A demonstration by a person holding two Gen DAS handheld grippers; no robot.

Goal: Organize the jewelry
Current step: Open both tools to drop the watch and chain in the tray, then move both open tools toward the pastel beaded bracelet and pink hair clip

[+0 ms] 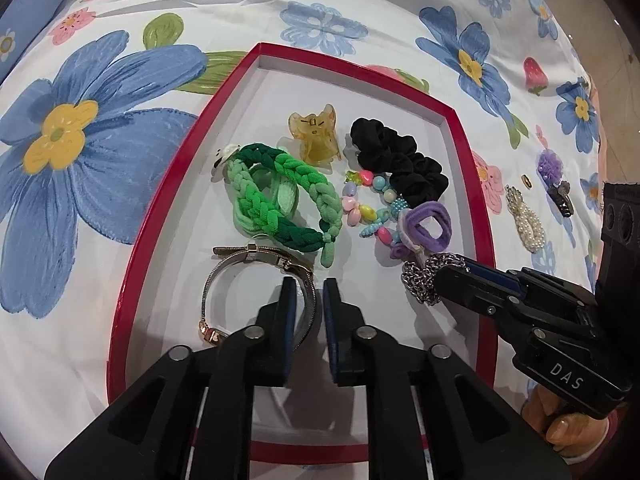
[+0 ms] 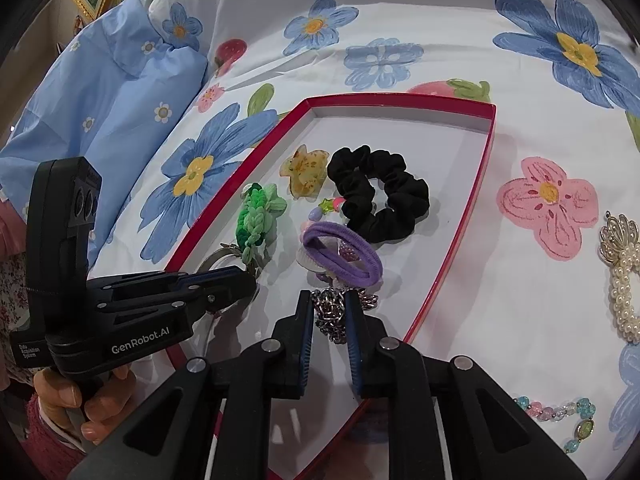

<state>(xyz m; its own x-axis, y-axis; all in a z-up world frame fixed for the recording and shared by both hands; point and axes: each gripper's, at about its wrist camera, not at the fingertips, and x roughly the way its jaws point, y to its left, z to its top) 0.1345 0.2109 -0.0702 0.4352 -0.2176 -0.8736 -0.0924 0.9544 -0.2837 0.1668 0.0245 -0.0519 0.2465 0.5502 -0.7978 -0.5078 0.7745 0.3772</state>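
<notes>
The right gripper (image 2: 329,312) is pinching a silver chain (image 2: 334,316) between nearly closed pads, just inside the near right edge of the red tray (image 2: 400,101); the chain is bunching at the fingertips, with loops hanging below them, so its long axis cannot be told. The left gripper (image 1: 307,300) is standing slightly parted, nothing pressed between its pads. A silver bangle watch (image 1: 256,280) is lying at lower centre of the left wrist view with its band running under the left finger (image 1: 287,304), so it appears released in the tray.

Judging from this, the chain is the piece about to be laid down, and the bare tray floor lies straight beneath the right claw, with the purple hair tie (image 2: 344,258) just beyond it.

Inside the tray:
- one green braided hair tie (image 1: 280,196)
- one amber claw clip (image 1: 316,138)
- one black scrunchie (image 1: 400,160)
- one pastel bead bracelet (image 1: 368,204)
- one purple tie, one watch, one chain

On the floral bedsheet (image 2: 480,20), right of the tray, at least two pieces are waiting: a pearl clip (image 2: 624,276) and a bead bracelet (image 2: 560,416), nearer the right hand.
</notes>
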